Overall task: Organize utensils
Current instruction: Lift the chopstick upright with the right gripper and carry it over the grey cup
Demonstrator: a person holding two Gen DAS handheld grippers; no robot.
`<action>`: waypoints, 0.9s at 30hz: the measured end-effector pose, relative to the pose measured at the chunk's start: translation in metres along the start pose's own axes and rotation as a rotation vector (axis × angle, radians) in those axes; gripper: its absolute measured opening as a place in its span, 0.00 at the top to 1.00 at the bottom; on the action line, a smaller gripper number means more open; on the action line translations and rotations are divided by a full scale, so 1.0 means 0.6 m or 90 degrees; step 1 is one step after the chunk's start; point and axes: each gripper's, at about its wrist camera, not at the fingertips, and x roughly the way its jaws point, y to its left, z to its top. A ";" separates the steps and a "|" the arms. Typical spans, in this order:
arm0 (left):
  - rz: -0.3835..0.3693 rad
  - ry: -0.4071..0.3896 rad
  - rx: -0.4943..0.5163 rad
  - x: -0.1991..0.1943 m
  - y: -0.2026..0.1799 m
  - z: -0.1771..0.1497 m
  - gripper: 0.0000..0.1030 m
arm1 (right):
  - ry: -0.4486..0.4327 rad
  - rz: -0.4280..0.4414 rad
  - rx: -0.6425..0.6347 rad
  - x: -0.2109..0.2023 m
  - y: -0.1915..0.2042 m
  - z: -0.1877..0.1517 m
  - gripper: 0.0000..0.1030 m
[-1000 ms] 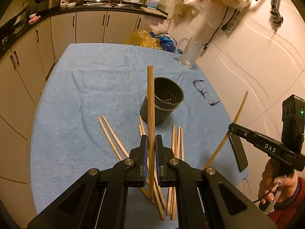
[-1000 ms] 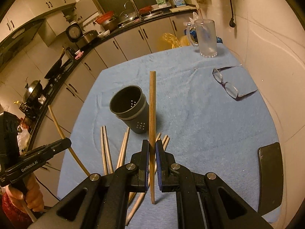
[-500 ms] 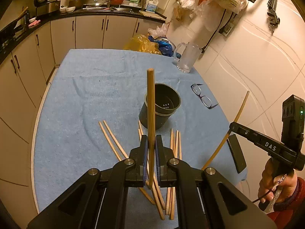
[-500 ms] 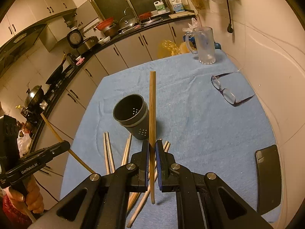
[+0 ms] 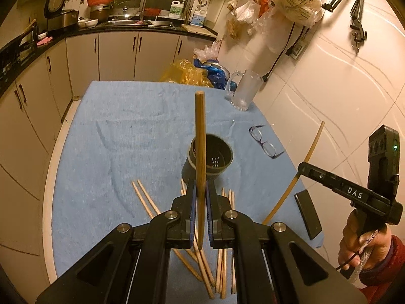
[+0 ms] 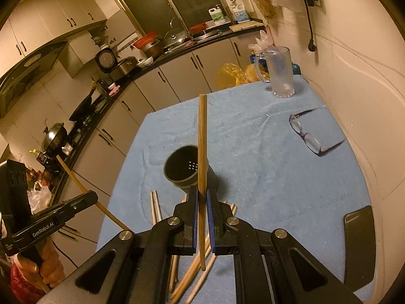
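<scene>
My left gripper [image 5: 200, 190] is shut on a wooden chopstick [image 5: 200, 141] that stands upright above the blue cloth. Behind it sits the dark perforated utensil cup [image 5: 210, 159], with nothing in it. My right gripper [image 6: 201, 195] is shut on another chopstick [image 6: 202, 147], also upright, in front of the same cup [image 6: 183, 168]. Several loose chopsticks [image 5: 149, 202] lie on the cloth below both grippers. Each gripper shows in the other's view: the right one [image 5: 300, 171] at the right edge, the left one [image 6: 92, 197] at the lower left, each with its chopstick.
The blue cloth [image 5: 121, 136] covers the table. A glass mug [image 5: 244, 93] stands at the far right corner, spectacles [image 5: 264, 143] lie to the cup's right, and a black phone [image 5: 307, 214] lies near the right edge. Kitchen cabinets run along the left.
Both grippers have risen with their chopsticks, so the table, the cup and the loose chopsticks look smaller and farther below. The grips are unchanged.
</scene>
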 end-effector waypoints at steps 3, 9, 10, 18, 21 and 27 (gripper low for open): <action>-0.001 -0.010 0.004 -0.006 -0.004 0.018 0.93 | -0.003 0.008 0.003 0.000 0.005 0.012 0.93; -0.002 -0.039 0.021 -0.021 -0.019 0.066 0.93 | -0.021 0.022 0.001 -0.004 0.016 0.050 0.93; -0.004 -0.045 0.024 -0.023 -0.022 0.077 0.93 | -0.026 0.025 0.000 -0.005 0.018 0.059 0.93; -0.005 -0.081 0.037 -0.022 -0.046 0.159 0.93 | -0.066 0.039 -0.003 -0.006 0.039 0.137 0.93; 0.003 -0.087 0.039 -0.007 -0.051 0.186 0.93 | -0.074 0.039 -0.003 0.006 0.046 0.163 0.93; 0.009 -0.079 0.019 0.037 -0.048 0.220 0.93 | -0.077 0.027 -0.005 0.041 0.048 0.198 0.93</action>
